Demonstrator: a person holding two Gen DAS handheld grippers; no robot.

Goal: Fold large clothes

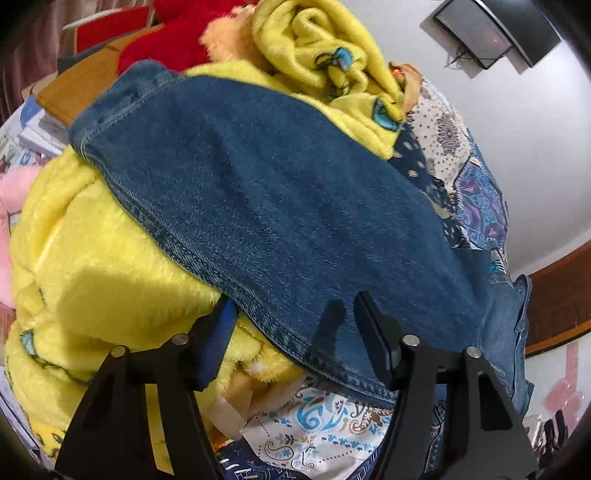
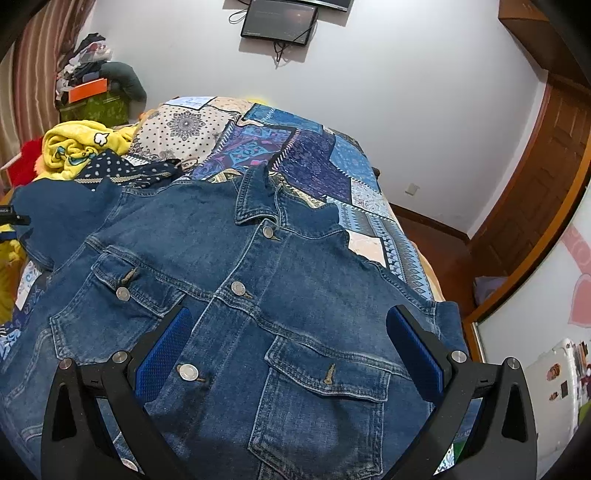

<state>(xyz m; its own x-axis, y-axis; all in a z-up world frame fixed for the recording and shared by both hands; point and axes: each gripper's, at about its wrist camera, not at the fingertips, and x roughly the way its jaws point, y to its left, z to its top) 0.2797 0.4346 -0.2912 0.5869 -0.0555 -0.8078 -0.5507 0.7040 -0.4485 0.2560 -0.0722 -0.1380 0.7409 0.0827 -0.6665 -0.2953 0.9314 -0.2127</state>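
Right wrist view: the right claw (image 2: 288, 354) stood released, its blue-padded fingers (image 2: 162, 350) spread wide over the chest of the blue denim jacket (image 2: 258, 295), which lay front-up and buttoned on the patchwork-quilted bed (image 2: 314, 158). The jacket's long axis ran directly away from this claw, hem nearest, collar (image 2: 256, 195) farthest. One chest pocket (image 2: 325, 391) lay between the fingers; whether the pads touched cloth could not be told.

Left wrist view: the left claw (image 1: 295, 325) was likewise released and grasped nothing. It straddled the stitched edge of the jacket's sleeve (image 1: 280, 206), which stretched away from the claw and draped over a fluffy yellow fleece blanket (image 1: 96, 266). The left claw was judged the nearer to this sleeve, so folding it inward across the body would fall to that side.

Beyond, the far side of the bed toward the collar lay open, and the bed edge dropped off on the right toward the wooden door (image 2: 546, 155). The yellow blanket and a red plush (image 1: 177, 33) crowded the left.
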